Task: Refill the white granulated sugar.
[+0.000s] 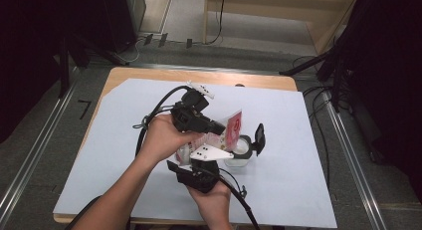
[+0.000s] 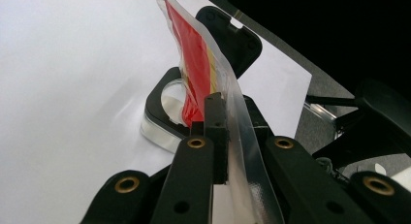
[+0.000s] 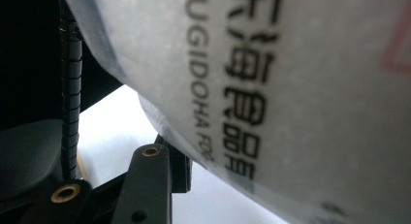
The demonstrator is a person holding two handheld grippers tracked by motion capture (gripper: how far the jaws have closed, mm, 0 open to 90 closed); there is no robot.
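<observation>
Right now we hold the red-printed pouch (image 1: 233,126) upright near the middle of the table (image 1: 298,155), left gripper (image 2: 220,136) clamped on its clear edge, right gripper (image 3: 179,170) seemingly pinching its lower side, its lower end directly over the open-lidded clear jar (image 1: 244,149).

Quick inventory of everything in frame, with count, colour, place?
pouch: 1, red and clear plastic with black print, held above the container
container: 1, clear with black rim, table centre, black lid flipped open
sheet: 1, white, covering the table
table: 1, wood, edge showing at the far side
left gripper: 1, black, shut on the pouch's edge
right gripper: 1, black, against the pouch; grip unclear
hands: 2, holding the grippers
</observation>
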